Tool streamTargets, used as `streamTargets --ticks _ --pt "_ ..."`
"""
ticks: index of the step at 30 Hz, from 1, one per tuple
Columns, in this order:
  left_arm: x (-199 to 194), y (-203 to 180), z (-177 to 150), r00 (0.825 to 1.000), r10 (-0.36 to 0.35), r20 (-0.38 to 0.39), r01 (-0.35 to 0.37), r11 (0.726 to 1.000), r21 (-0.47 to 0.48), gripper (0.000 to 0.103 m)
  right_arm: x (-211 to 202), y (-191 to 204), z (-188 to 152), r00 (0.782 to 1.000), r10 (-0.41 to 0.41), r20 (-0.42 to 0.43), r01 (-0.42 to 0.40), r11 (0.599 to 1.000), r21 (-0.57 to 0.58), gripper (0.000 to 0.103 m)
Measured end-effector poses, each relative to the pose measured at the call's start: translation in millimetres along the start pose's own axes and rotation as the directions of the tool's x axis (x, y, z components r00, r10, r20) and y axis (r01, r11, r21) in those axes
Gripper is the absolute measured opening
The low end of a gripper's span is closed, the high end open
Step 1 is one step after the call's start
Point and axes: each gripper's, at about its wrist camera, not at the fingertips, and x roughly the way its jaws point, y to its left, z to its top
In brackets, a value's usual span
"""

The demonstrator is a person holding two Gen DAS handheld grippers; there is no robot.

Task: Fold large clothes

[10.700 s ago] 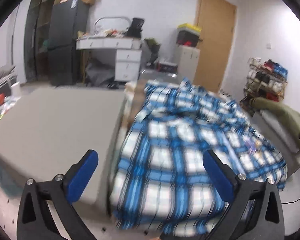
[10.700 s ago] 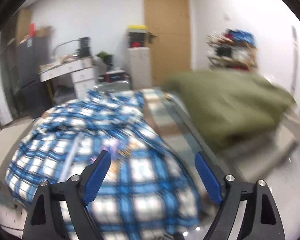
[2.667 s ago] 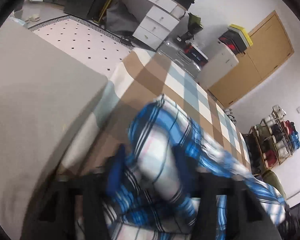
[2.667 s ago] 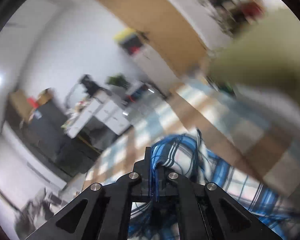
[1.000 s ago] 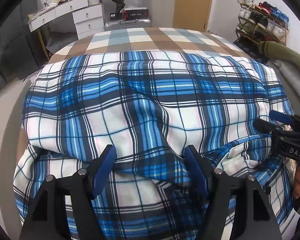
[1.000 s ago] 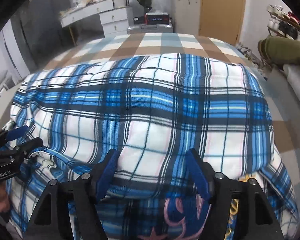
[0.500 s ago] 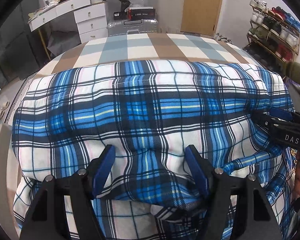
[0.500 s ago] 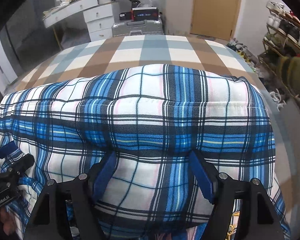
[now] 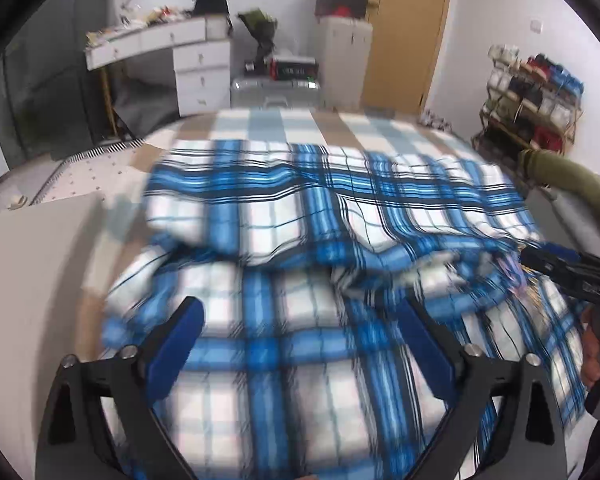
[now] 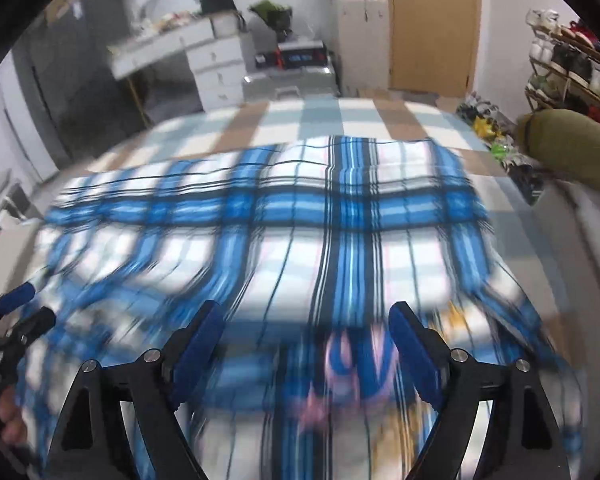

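A large blue and white plaid shirt lies spread on the bed, its far half folded back over the near half; it also shows in the right wrist view. My left gripper is open and empty, above the shirt's near left part. My right gripper is open and empty, above the near right part, where a pink and yellow print shows. Each gripper shows at the edge of the other's view. Both views are blurred by motion.
The bed has a brown, blue and white checked cover. A grey pad lies on the left. An olive green garment lies on the right. A white desk, a cabinet, a door and a shoe rack stand beyond.
Both grippers have drawn back and up from the shirt's fold and stayed open. The folded half now lies on the near half, and more of the room shows.
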Motion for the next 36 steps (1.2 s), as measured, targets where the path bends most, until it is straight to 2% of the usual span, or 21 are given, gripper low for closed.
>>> streamTargets --ticks 6,11,13,18,24,31,36 --pt "-60.0 25.5 -38.5 0.996 0.006 0.088 0.002 0.996 -0.090 0.102 -101.8 -9.1 -69.1 0.991 0.047 0.124 -0.051 0.998 0.027 0.098" --pt "-73.2 15.5 -66.8 0.996 0.035 0.078 -0.029 0.996 -0.084 0.102 -146.3 -27.0 -117.9 0.983 0.014 0.182 -0.032 0.995 0.095 0.099" --pt "-75.0 7.3 -71.5 0.997 0.024 0.075 -0.019 0.998 -0.066 0.102 -153.7 -30.2 -128.9 0.982 -0.001 0.191 -0.019 0.994 0.107 0.099" --pt "-79.6 -5.0 -80.2 0.997 0.015 0.073 -0.013 1.000 -0.026 0.102 -169.1 -38.2 -152.1 0.969 0.036 0.246 -0.067 0.991 0.120 0.103" --pt "-80.5 -10.5 -93.6 0.997 -0.018 0.077 0.016 0.999 0.030 0.102 -173.5 -44.7 -167.9 0.970 -0.012 0.244 -0.030 0.985 0.168 0.103" --pt "-81.0 10.5 -109.5 0.996 -0.059 0.065 0.060 0.998 -0.008 0.102 -177.3 -49.9 -181.6 0.966 -0.032 0.255 -0.032 0.969 0.243 0.103" --pt "-73.2 16.6 -119.9 0.999 -0.035 0.022 0.035 0.999 0.000 0.102 -158.6 -41.0 -178.8 0.977 -0.066 0.203 0.008 0.961 0.275 0.103"
